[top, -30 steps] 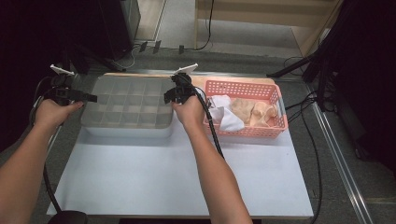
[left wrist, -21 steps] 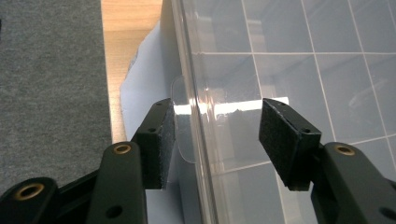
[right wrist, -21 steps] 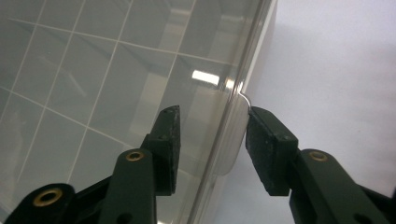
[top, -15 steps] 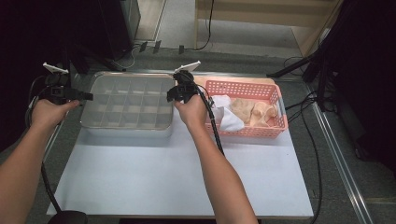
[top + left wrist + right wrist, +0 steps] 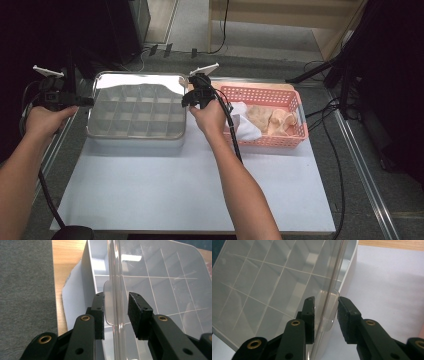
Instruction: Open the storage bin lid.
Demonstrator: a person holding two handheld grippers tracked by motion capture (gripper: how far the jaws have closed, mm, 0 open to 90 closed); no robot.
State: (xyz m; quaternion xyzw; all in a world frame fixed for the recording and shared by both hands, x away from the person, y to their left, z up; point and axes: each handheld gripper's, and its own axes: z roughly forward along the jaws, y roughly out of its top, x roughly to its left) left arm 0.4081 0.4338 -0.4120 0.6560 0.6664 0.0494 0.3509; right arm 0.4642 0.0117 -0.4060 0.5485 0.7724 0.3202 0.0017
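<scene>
- Left tool (image 5: 116, 312): jaws at a middling gap and just been closing, straddling the tab (image 5: 109, 302) on the edge of the clear lid (image 5: 160, 277). A sliver of gap showed at the inner pad, so no firm grip yet.
- Right tool (image 5: 325, 315): same on the opposite side. Its jaws had just been closing around the other tab (image 5: 332, 312), with daylight on both sides of the plastic.
- The lid sat on the divided box (image 5: 135, 136), at the far left of the worktop (image 5: 190, 190) and just beside the pink basket (image 5: 260, 92). One tool stood at each short end.
- Handling, judged: the lid is thin clear plastic, so light, glossy and likely slippery under the pads. It should flex if lifted from one end alone.
- Hold points: the two tabs, pinched flat and squarely, are the best places. Moderate squeeze only, as a thin tab could crack or pop out.
- An even lift at both ends should keep the lid from twisting, or from dragging the light box with it.
</scene>
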